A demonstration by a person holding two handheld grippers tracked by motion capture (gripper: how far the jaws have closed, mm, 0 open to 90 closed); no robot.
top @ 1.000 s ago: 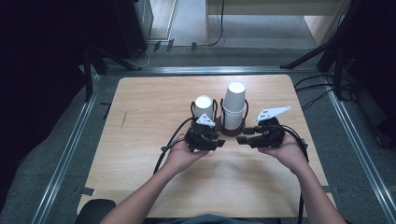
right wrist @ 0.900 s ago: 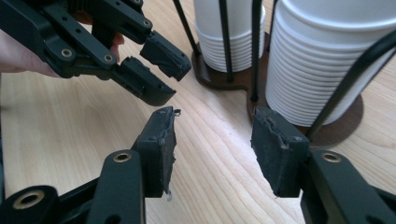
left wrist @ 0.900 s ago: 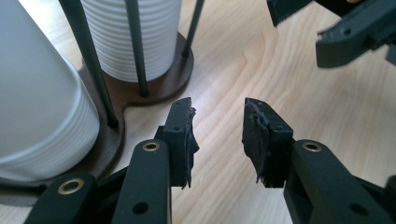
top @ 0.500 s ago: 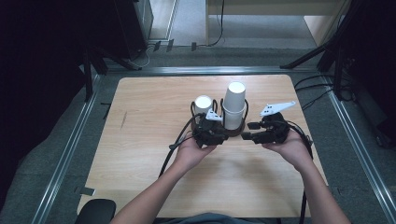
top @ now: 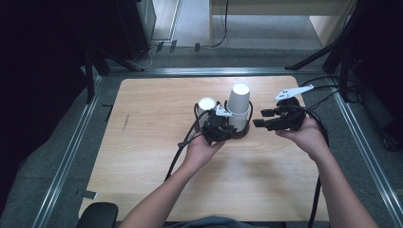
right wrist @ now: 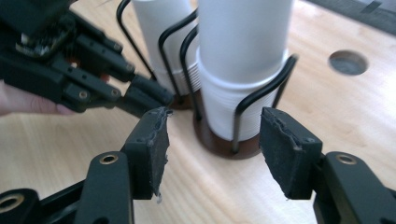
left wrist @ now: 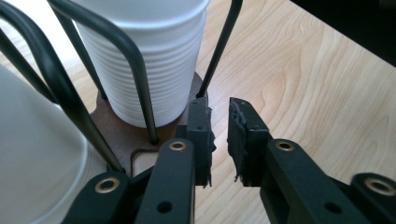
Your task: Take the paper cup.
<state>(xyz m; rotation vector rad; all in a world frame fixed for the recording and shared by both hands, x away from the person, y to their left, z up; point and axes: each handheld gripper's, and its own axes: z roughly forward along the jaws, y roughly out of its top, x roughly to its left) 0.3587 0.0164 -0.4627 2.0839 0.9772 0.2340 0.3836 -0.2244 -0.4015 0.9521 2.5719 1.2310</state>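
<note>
Table (top: 142, 156): pale wood, bearing all the items below.
Holder (right wrist: 224, 142): two round brown bases with black wire hoops, side by side; it stands just ahead of both pairs of jaws.
Right stack (top: 237, 107): white ribbed cups, nested and upside down, the taller pile; it sits in the hoops straight ahead of the right jaws and apart from them.
Left stack (top: 206, 107): shorter white cups in the neighbouring hoops, just ahead and to one side of the left jaws.
Left gripper (left wrist: 219, 135): jaws have just been closing and are now nearly together, a thin gap left; nothing lies between the pads. The tips lie low, beside a base and a wire foot of the holder (left wrist: 154, 137).
Right gripper (right wrist: 212, 149): jaws have just been opening and stand apart; nothing lies between them, and the right stack's base is beyond the gap.
Step in hand: judged to be a regrip at the holder, the right jaws off the stack and the left jaws settling by the base.
Next move: likely calls for the left jaws to steady the holder while the right jaws open wider and advance to span a cup.
</note>
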